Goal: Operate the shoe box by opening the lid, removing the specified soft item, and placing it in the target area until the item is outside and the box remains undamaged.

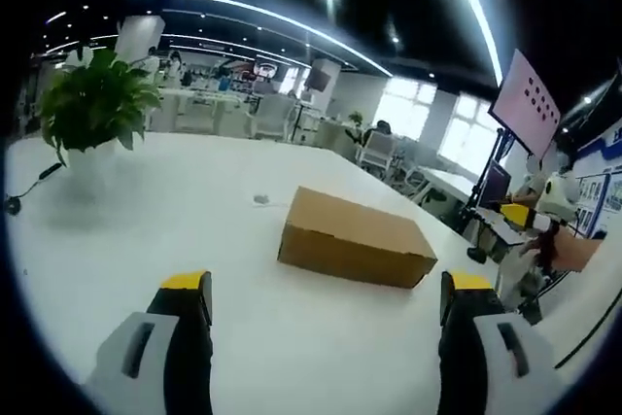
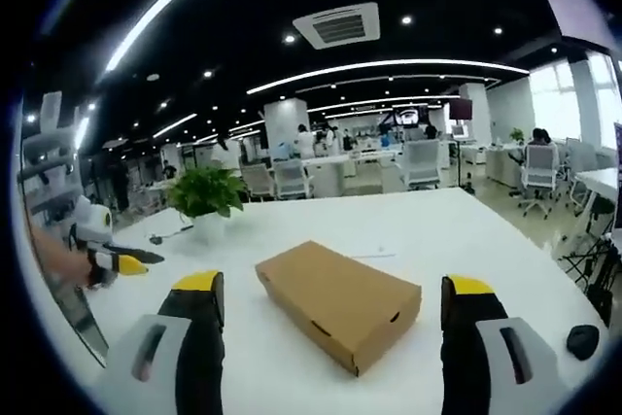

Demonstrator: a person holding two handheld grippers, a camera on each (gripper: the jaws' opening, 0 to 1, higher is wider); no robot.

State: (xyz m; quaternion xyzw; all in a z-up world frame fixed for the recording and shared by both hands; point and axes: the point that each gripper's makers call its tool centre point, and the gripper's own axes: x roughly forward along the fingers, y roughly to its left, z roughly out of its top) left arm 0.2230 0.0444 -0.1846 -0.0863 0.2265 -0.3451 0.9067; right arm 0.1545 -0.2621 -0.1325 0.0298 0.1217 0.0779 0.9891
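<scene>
Shoe box [image 2: 340, 303] sits lid-down-shut on the white table [image 2: 466, 240], dead ahead of both grippers. Right gripper [image 2: 335, 313] spread wide, box's long axis slanting away between its jaws. Left gripper [image 1: 326, 303], also spread, looks further off.

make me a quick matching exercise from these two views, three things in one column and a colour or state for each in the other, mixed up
Things:
1. shoe box
2. potted plant
3. left tool

Colour or state:
A. green leaves in a white pot
B. jaws spread wide, tips yellow
C. brown cardboard, lid closed, lying flat on the white table

Pairs: 1-C, 2-A, 3-B
</scene>
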